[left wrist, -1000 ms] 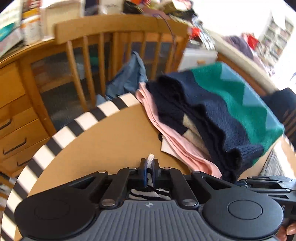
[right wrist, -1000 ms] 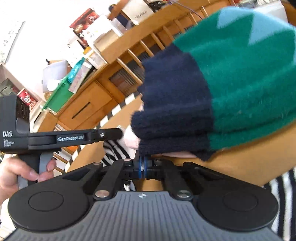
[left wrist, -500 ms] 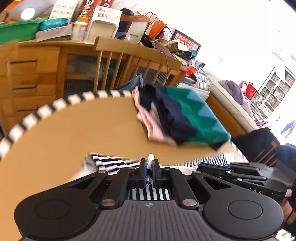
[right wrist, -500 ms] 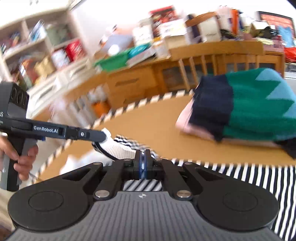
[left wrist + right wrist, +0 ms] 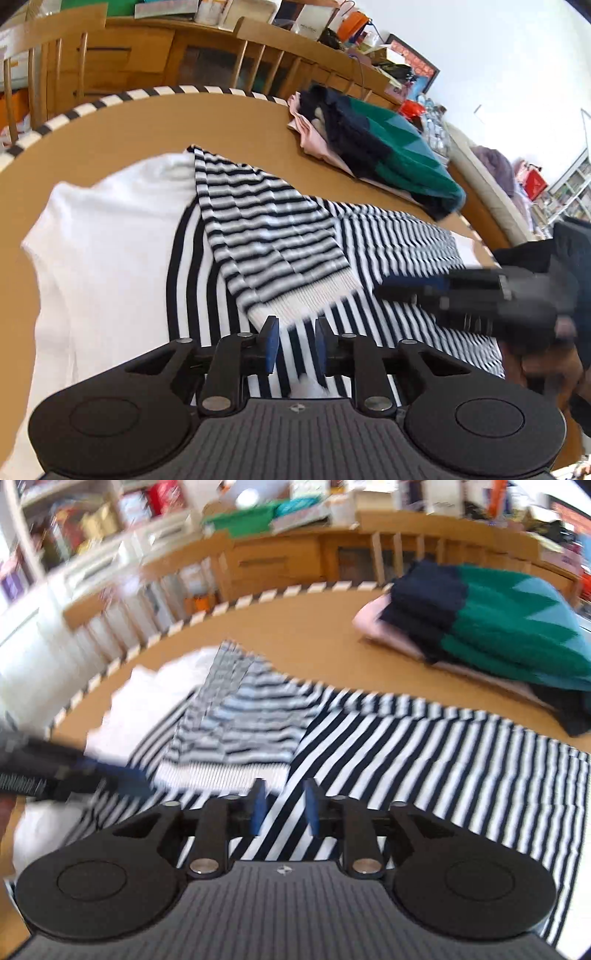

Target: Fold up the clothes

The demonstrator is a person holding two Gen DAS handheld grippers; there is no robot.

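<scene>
Your left gripper [image 5: 294, 345] hangs low over the striped sweater [image 5: 391, 251], and its jaws are opening: the blue pads stand a little apart with nothing pinched between them, only striped cloth lying below the gap. Your right gripper [image 5: 283, 810] is in the same state, jaws opening with a narrow gap and no fabric clamped, the stripes running diagonally underneath. The striped sweater lies flat across the near part of the round wooden bench [image 5: 155, 122], with its white upper part [image 5: 103, 229] spread to your left. One sleeve [image 5: 269, 236] is folded in across the body, running down at an angle from the far edge of the garment, and its white ribbed cuff [image 5: 306, 295] sits just ahead of the left gripper's pads. In the right wrist view the same cuff [image 5: 221, 773] lies just ahead and left of the right gripper, and the left gripper comes in from the left edge as a dark, blurred bar with its tip close to that cuff. In the left wrist view the right gripper appears at the right, blurred, over the striped body. Well apart from the sweater, toward the far right of the bench, sits a pile of folded clothes [image 5: 391, 147], green and navy knit on top of pink. A striped band [image 5: 122, 96] runs along the bench's far rim, with wooden chairs [image 5: 258, 48] beyond it.
</scene>
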